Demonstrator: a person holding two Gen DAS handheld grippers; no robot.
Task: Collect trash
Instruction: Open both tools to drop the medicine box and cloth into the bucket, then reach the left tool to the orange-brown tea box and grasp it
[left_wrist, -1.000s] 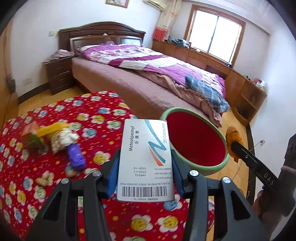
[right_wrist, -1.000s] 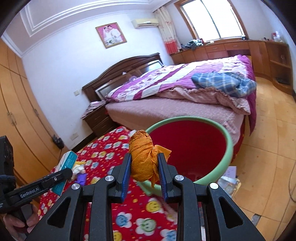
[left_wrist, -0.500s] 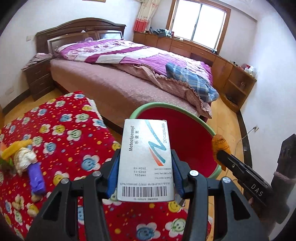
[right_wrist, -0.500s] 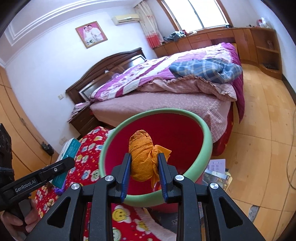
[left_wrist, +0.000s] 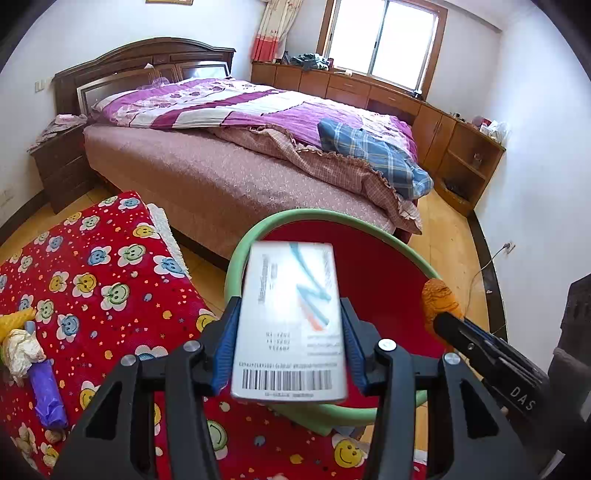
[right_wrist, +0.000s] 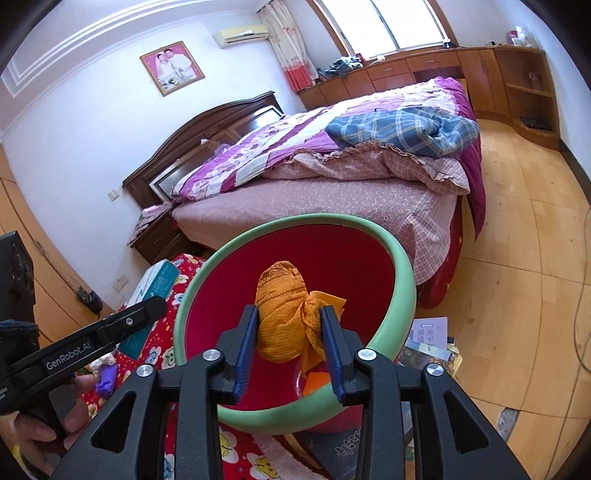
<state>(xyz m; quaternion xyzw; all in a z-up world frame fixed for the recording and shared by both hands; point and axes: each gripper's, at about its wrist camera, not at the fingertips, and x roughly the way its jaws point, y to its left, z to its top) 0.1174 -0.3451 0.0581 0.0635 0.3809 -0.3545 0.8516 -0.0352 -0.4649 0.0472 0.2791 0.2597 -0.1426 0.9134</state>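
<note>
A red bin with a green rim (left_wrist: 236, 266) stands at the edge of the red flowered cloth (left_wrist: 110, 280). My left gripper (left_wrist: 290, 302) is shut on a white medicine box (left_wrist: 291, 325), which looks blurred and hangs over the bin's near rim. In the right wrist view the box (right_wrist: 155, 280) and left gripper (right_wrist: 155, 304) show at the left. My right gripper (right_wrist: 289, 310) holds an orange crumpled wad (right_wrist: 280, 317) above the bin's rim (right_wrist: 402, 266). Its jaws are opening, and the wad still touches both pads. The left wrist view also catches the wad (left_wrist: 439, 299).
A purple wad (left_wrist: 46, 391), white crumpled paper (left_wrist: 22, 350) and a yellow piece (left_wrist: 14, 319) lie on the cloth. An orange scrap (right_wrist: 316, 380) lies in the bin. A bed (left_wrist: 221, 177) stands behind, and papers (right_wrist: 428, 332) lie on the wooden floor.
Both grippers have moved off the cloth to above the bin, which now fills more of each view. The right jaws stand wider around the wad. The box has gone blurred.
</note>
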